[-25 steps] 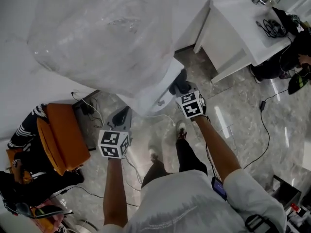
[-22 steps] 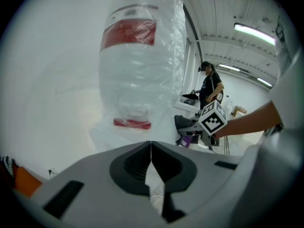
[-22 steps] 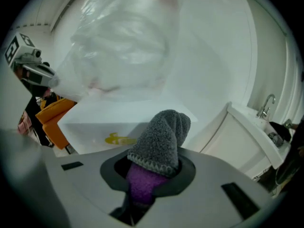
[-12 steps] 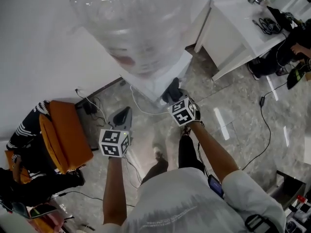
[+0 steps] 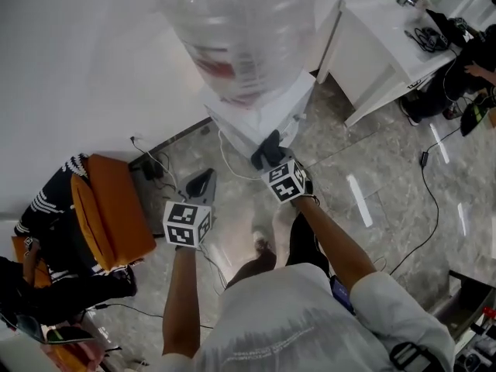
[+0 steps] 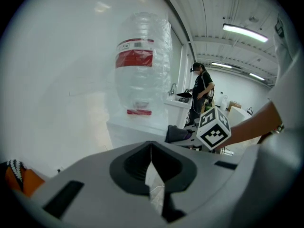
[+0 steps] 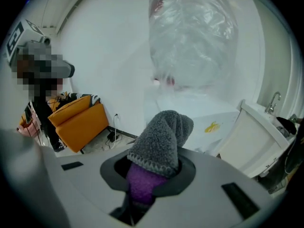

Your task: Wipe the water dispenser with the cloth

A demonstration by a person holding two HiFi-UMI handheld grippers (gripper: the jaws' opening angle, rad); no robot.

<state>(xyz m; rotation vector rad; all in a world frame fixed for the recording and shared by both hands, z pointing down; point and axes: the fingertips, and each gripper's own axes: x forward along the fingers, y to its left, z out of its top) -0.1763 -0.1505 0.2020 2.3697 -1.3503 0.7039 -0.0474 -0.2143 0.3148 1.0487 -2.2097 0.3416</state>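
Orange armchair (image 5: 112,215) and white sink counter (image 5: 380,29) stand on grey marble floor (image 5: 387,177).

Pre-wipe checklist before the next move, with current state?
1. Cloth gripped: ok. The right gripper has its jaws shut on it, with a grey fold sticking out ahead.
2. Left gripper free: ok. Jaws together with nothing between them, held off to the left of the water dispenser.
3. Cloth in contact with the dispenser: cannot tell. It is close to the white body, but no contact shows.
4. Bottle seated: ok. It stands upright on top, wrapped in plastic.
5. Floor by the base: not ok. A white cable lies loose there.
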